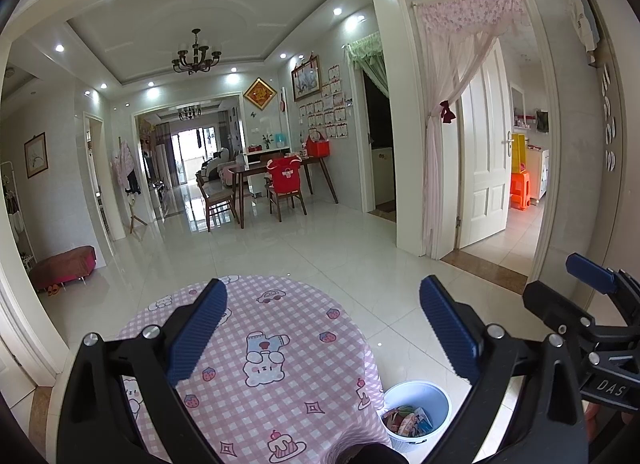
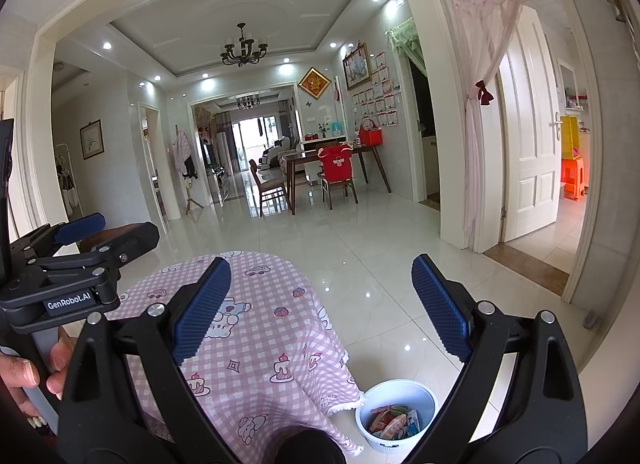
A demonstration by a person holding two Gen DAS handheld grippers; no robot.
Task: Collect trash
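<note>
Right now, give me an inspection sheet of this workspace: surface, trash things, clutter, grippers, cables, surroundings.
Surface: round table under a pink checked tablecloth; no loose items seen on the visible part.
Job's things: white trash bin on the floor to the right of the table, holding colourful wrappers.
Clutter: nothing seen on the floor near the table.
Grippers: left gripper open, empty, held above the table; right gripper open, empty, held beside it.
Cables: nothing seen.
Surroundings: glossy white tile floor; dining table with chairs farther back; curtained doorway with a white door on the right.
</note>
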